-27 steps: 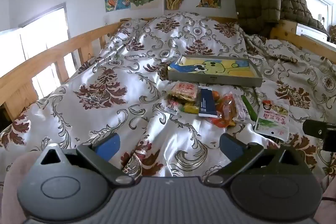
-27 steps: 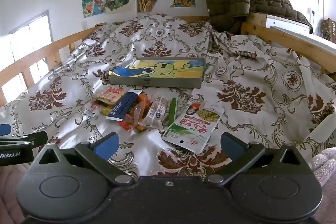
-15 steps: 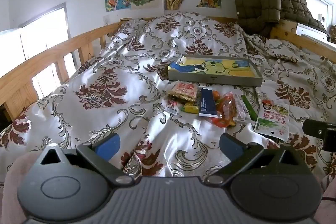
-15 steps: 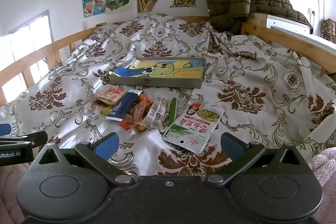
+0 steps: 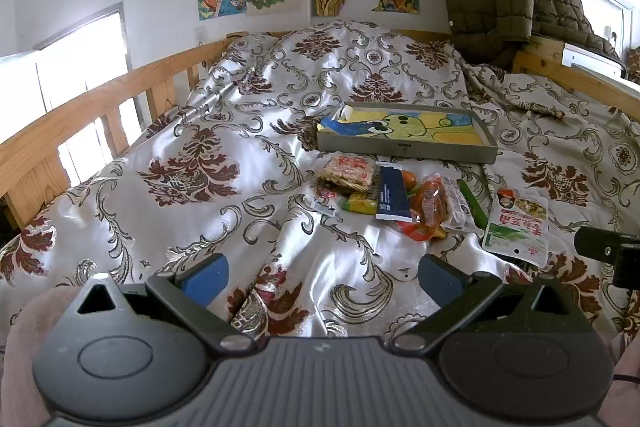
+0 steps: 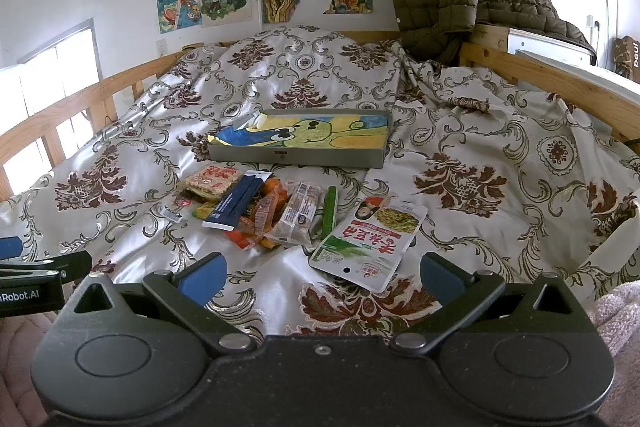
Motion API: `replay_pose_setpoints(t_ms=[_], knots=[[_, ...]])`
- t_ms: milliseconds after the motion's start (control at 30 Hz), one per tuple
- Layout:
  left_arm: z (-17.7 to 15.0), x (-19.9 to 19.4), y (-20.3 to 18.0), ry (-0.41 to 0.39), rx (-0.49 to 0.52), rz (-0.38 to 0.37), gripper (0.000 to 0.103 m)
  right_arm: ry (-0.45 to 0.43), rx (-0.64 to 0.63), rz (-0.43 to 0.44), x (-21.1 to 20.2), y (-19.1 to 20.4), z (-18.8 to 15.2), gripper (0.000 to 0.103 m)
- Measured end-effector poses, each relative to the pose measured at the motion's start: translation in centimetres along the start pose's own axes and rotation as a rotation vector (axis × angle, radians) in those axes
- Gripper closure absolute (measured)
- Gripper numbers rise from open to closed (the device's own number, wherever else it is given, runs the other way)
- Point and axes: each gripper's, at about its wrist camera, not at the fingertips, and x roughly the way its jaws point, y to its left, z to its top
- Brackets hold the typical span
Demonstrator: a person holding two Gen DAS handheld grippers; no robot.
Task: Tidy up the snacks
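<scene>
Both claws stand released and empty; the green-and-white pouch (image 6: 370, 241) lies nearest the right claw (image 6: 320, 277), at twelve o'clock, long axis toward one o'clock.

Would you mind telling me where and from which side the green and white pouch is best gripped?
I would take the green and white pouch by its near bottom edge, coming in low from the front with the open right gripper. It lies flat on the bedspread, apart from the snack pile, and that edge faces the fingers, slightly lifted on a fold.
</scene>
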Motion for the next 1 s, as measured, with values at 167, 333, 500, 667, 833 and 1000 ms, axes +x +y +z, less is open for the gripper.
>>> replay_pose_setpoints(t_ms=[167, 333, 500, 667, 833, 1000], knots=[[-0.21, 0.02, 0.03, 0.0, -0.001, 0.0, 0.0, 0.0, 0.0, 0.0, 0.0, 0.0, 0.0, 0.001], [-0.2, 0.03, 0.06, 0.001, 0.0, -0.001, 0.0, 0.0, 0.0, 0.0, -0.01, -0.02, -0.02, 0.001], [-0.23, 0.04, 0.1, 0.001, -0.002, -0.002, 0.0, 0.0, 0.0, 0.0, -0.03, -0.02, -0.01, 0.001], [-0.18, 0.03, 0.06, 0.002, -0.001, -0.002, 0.0, 0.0, 0.0, -0.001, -0.05, -0.02, -0.01, 0.001], [-0.18, 0.03, 0.08, 0.002, -0.003, -0.002, 0.0, -0.001, 0.0, 0.0, -0.06, -0.01, 0.01, 0.001], [-0.27, 0.08, 0.1, 0.003, -0.003, -0.002, 0.0, -0.001, 0.0, 0.0, -0.06, -0.02, 0.02, 0.001]])
